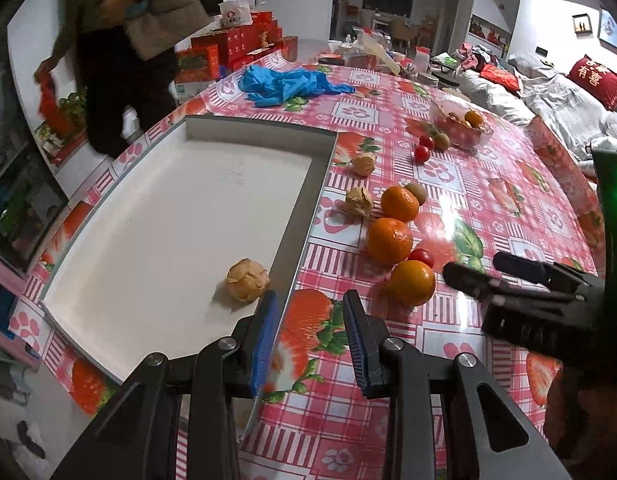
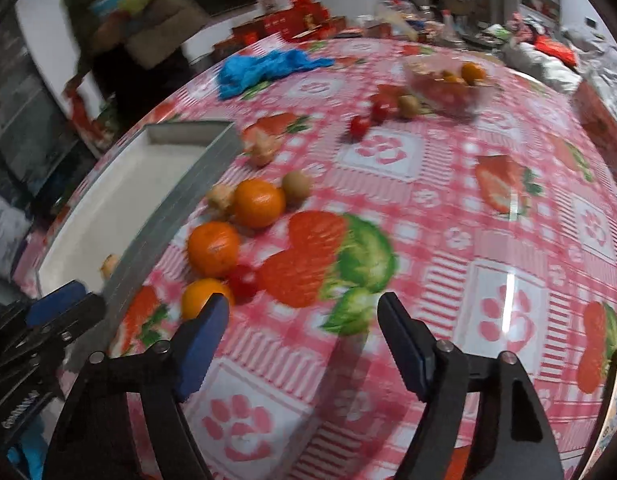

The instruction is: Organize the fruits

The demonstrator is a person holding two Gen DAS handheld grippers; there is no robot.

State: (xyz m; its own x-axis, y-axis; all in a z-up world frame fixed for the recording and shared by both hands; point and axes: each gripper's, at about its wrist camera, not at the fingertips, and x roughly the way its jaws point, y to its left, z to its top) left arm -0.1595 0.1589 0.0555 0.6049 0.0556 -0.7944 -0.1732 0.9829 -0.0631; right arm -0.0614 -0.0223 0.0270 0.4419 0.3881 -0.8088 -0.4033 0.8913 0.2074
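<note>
Left wrist: our left gripper [image 1: 310, 334] gapes empty, right gripper [image 2: 302, 340] wide; next, grab the nearest orange [image 1: 412, 282] for the tray [image 1: 300, 216].

One papery husked fruit [image 1: 247, 280] sits alone in the white tray [image 1: 108, 268]. Left gripper [image 1: 310, 338] hangs empty over the tray's edge, jaws slightly apart, with three oranges [image 1: 389, 240] lined up beside it on the strawberry tablecloth [image 1: 448, 360].

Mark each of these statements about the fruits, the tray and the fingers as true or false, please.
1. The white tray holds one papery husk fruit. True.
2. Three oranges lie inside the tray. False: they lie on the tablecloth beside it.
3. The right gripper has nothing between its fingers. True.
4. The left gripper clamps an orange. False: its fingers hold nothing.
5. The clear bowl is empty. False: it contains fruit.
</note>
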